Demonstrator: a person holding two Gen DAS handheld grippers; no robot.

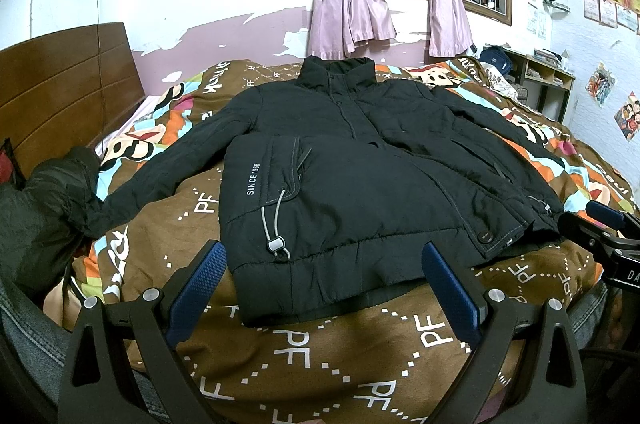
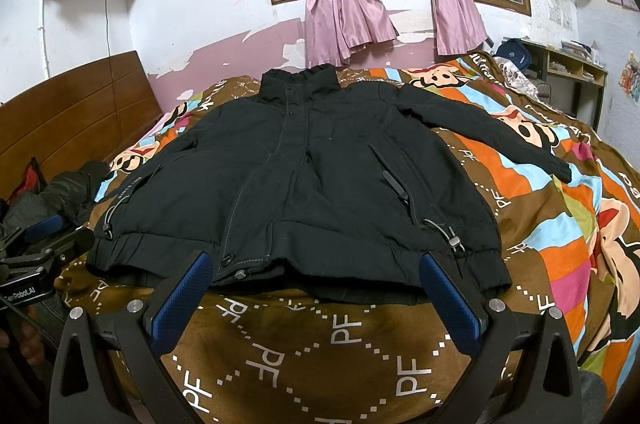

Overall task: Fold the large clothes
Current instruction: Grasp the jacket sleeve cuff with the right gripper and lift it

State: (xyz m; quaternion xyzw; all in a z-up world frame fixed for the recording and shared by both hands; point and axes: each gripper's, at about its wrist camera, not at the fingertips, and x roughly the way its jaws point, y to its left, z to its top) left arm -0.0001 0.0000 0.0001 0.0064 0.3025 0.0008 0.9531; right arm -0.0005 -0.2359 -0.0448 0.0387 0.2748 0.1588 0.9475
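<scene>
A black padded jacket [image 1: 352, 184] lies flat and front up on the bed, collar toward the window, both sleeves spread out; it fills the middle of the right wrist view [image 2: 320, 192] too. My left gripper [image 1: 324, 256] is open and empty, just short of the hem at its left half. My right gripper [image 2: 316, 266] is open and empty, just short of the hem near the front placket. Each gripper shows at the edge of the other's view: the right gripper [image 1: 600, 220] and the left gripper [image 2: 44, 228].
The bed carries a brown patterned quilt [image 1: 328, 356]. A dark green garment [image 1: 40, 208] lies heaped at the left by the wooden headboard [image 1: 68, 92]. Pink curtains [image 1: 352, 12] hang at the window behind. A desk with shelves [image 1: 540, 72] stands at the far right.
</scene>
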